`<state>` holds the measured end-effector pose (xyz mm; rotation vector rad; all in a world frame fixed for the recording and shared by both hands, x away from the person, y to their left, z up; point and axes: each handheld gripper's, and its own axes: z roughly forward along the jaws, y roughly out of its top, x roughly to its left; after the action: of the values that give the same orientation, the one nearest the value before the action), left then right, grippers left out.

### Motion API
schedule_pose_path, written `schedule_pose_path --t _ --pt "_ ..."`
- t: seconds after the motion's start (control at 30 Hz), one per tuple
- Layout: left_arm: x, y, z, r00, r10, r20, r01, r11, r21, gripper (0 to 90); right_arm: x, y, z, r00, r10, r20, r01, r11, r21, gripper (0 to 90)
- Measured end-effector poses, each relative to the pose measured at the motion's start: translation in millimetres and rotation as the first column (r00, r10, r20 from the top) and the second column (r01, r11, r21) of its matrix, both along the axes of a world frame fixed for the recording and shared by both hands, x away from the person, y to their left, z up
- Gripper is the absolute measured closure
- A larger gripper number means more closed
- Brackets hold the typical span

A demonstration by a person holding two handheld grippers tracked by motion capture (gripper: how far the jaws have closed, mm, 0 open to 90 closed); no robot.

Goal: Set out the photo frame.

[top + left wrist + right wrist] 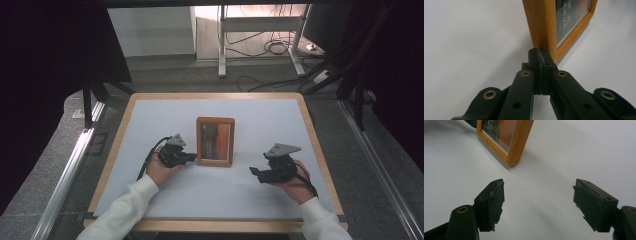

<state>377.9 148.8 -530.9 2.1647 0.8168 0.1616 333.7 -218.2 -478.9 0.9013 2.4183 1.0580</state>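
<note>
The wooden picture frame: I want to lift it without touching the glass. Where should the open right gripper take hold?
Grip the picture frame by its right wooden rail, coming in level from the right gripper's side. It seems to lie flat on the white mat, and that outer edge is exposed.

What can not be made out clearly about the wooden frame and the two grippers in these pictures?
- Picture inside the wooden frame: too small in the high view; cut off by the top edge in both gripper views.
- Whether the shut left gripper touches the frame's edge: its own jaws cover the contact spot.
- Back of the frame: faces away in every view.
- Right gripper: open, its body cut off by the bottom edge.
</note>
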Motion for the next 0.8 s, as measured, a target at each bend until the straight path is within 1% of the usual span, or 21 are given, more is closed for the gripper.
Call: schedule_pose_path --t 0.07,0.33,0.47,0.57,0.67,0.8 --pt "-0.4 -0.1 0.1 1.0000 -0.002 0.002 0.002 1.0000 0.004 90.0 0.2 -0.5 -0.1 1.0000 0.001 0.001 -0.001 1.000 -0.003 24.9" --pt "-1.5 -1.2 -0.3 1.0000 -0.005 -0.005 0.005 1.0000 -0.006 90.0 0.3 0.5 -2.4 1.0000 0.003 -0.006 -0.003 1.000 -0.007 24.8" --pt "-1.9 -0.9 -1.3 0.9999 -0.013 -0.008 0.013 0.9999 0.003 90.0 0.6 0.4 -2.8 0.9999 0.003 -0.010 -0.003 1.000 -0.008 24.9" --pt "-3.1 -0.2 -1.4 1.0000 -0.005 -0.003 0.005 1.0000 -0.001 90.0 1.3 1.5 -3.9 0.9999 0.004 -0.010 -0.004 1.000 -0.006 24.9" --pt "-3.6 4.3 0.4 1.0000 0.004 0.002 -0.004 1.0000 -0.003 90.0 2.0 2.6 -4.7 0.9999 0.008 -0.010 -0.008 1.000 -0.003 24.9" --pt "-6.3 12.7 4.4 0.9995 0.027 0.015 -0.027 0.9995 -0.018 90.0 3.3 1.6 -4.9 1.0000 0.004 -0.008 -0.004 1.000 0.019 24.8"
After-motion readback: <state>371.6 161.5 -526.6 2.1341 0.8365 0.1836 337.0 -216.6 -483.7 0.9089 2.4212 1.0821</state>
